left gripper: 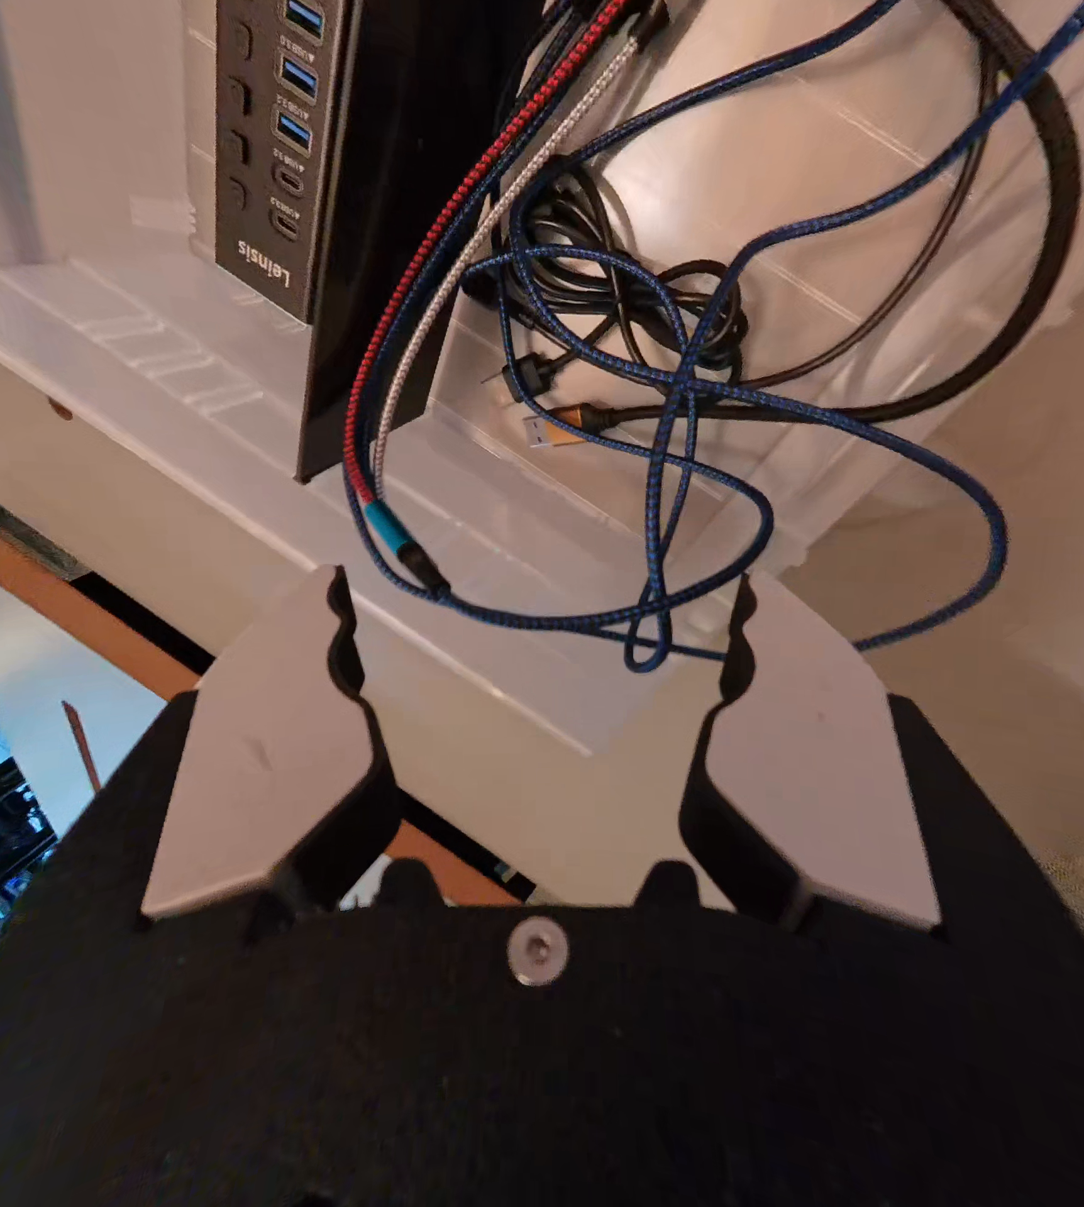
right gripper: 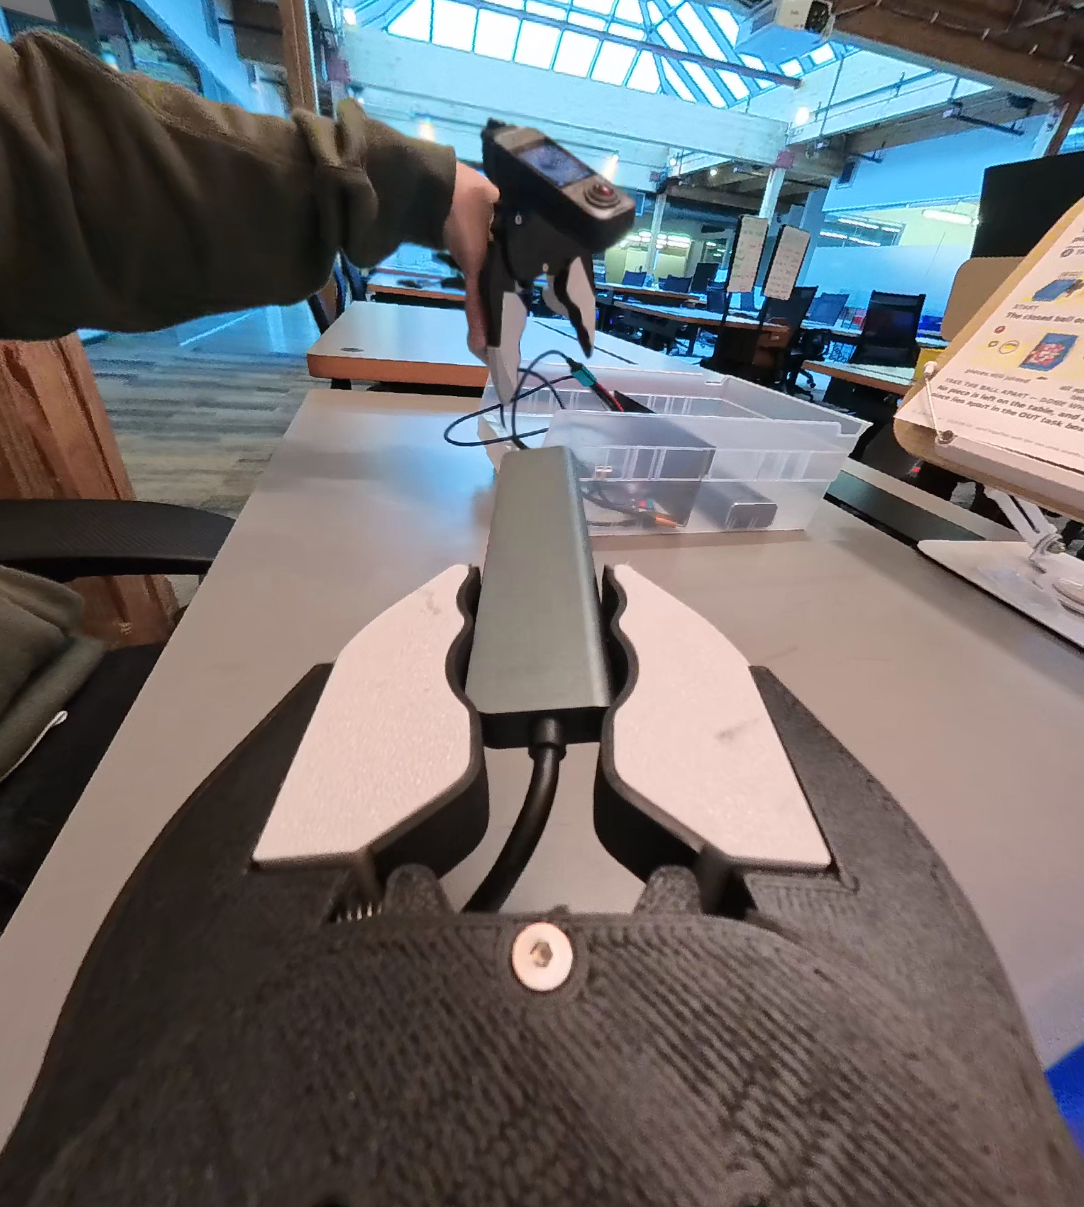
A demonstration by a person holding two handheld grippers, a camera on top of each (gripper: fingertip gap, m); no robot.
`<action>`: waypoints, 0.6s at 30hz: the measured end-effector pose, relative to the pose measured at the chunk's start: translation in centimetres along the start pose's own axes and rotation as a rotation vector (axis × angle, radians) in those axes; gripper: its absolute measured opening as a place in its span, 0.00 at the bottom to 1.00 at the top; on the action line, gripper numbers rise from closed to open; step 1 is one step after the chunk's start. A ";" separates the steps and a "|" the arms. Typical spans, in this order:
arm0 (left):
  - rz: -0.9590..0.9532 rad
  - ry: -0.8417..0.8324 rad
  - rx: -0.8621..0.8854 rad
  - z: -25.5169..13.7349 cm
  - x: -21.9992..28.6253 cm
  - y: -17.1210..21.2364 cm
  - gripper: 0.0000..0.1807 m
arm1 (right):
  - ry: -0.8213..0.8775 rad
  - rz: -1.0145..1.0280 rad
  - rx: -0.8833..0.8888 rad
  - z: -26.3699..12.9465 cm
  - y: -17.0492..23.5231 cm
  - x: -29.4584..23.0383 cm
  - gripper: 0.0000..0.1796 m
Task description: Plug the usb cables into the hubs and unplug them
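1. right now my right gripper point(right gripper: 541, 575) is clamped on a slim grey usb hub point(right gripper: 536, 588), both fingers pressed to its long sides; the hub points away from me above the grey table point(right gripper: 853, 686), and its black lead point(right gripper: 526, 823) curves back from the near end between my fingers.
2. my left gripper point(left gripper: 542, 581) hangs with its jaws spread wide and nothing between them, tips pointing down over a clear plastic bin point(left gripper: 526, 653).
3. in that bin a second, black hub point(left gripper: 271, 150) shows a row of blue ports, all unplugged as far as i can see.
4. beside it lies a tangle of braided cables: blue-black loops point(left gripper: 853, 444), a red-black one point(left gripper: 435, 248), a white one point(left gripper: 520, 189) and a loose plug with an orange shell point(left gripper: 559, 428).
5. a teal-collared plug point(left gripper: 386, 526) lies just beyond my left fingers, not touching them.
6. seen from the right wrist, my left hand point(right gripper: 471, 222) in a green sleeve point(right gripper: 167, 176) holds the left gripper tilted down over the bin point(right gripper: 787, 424).
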State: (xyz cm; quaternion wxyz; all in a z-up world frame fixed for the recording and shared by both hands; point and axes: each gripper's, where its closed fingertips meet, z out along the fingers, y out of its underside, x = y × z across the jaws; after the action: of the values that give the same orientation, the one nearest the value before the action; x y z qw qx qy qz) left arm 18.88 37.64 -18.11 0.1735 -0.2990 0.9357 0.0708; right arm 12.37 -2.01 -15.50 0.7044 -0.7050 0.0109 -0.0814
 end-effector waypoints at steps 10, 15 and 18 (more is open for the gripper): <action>-0.015 -0.086 0.005 2.8 -1.4 -0.1 0.31 | 0.010 -0.004 0.014 -0.2 -0.2 0.1 0.20; -0.007 -0.265 0.122 1.8 -2.9 -1.4 0.06 | 0.006 -0.006 0.004 0.0 0.0 0.0 0.20; -0.007 -0.332 0.198 0.7 -3.3 -1.9 0.05 | 0.005 -0.005 0.006 0.0 -0.1 0.0 0.20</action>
State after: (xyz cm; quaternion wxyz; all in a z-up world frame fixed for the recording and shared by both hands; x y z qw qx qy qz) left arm 22.76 38.02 -17.59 0.3542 -0.2681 0.8955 0.0260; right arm 12.40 -2.05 -15.44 0.7061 -0.7028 0.0108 -0.0852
